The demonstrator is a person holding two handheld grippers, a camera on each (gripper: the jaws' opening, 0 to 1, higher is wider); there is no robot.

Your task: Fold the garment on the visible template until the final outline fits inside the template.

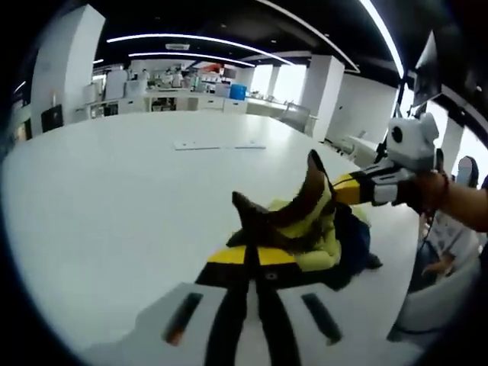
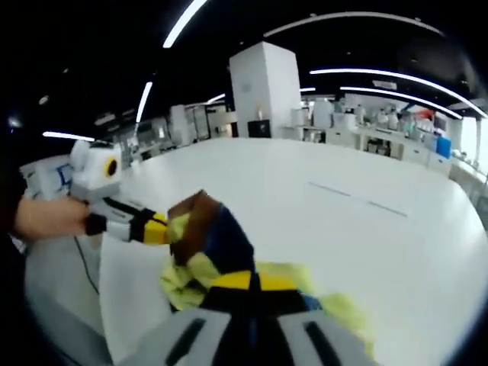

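Observation:
The garment (image 1: 314,242), a bunched piece in yellow-green, brown and navy, hangs lifted over the white table (image 1: 114,198). My left gripper (image 1: 254,252) is shut on a brown fold of it at the bottom of the left gripper view. From the right, my right gripper (image 1: 338,187) comes in held by a hand, shut on another raised brown corner. In the right gripper view the garment (image 2: 221,236) bunches just beyond my right gripper (image 2: 252,284), and my left gripper (image 2: 165,227) pinches its left edge. Faint template lines (image 1: 219,145) mark the table further off.
The table edge (image 2: 99,305) runs close on the left of the right gripper view, with a cable below it. A person sits by the table's edge (image 1: 450,244). Benches, pillars and shelves stand far behind. The thin lines (image 2: 358,197) cross the table's far side.

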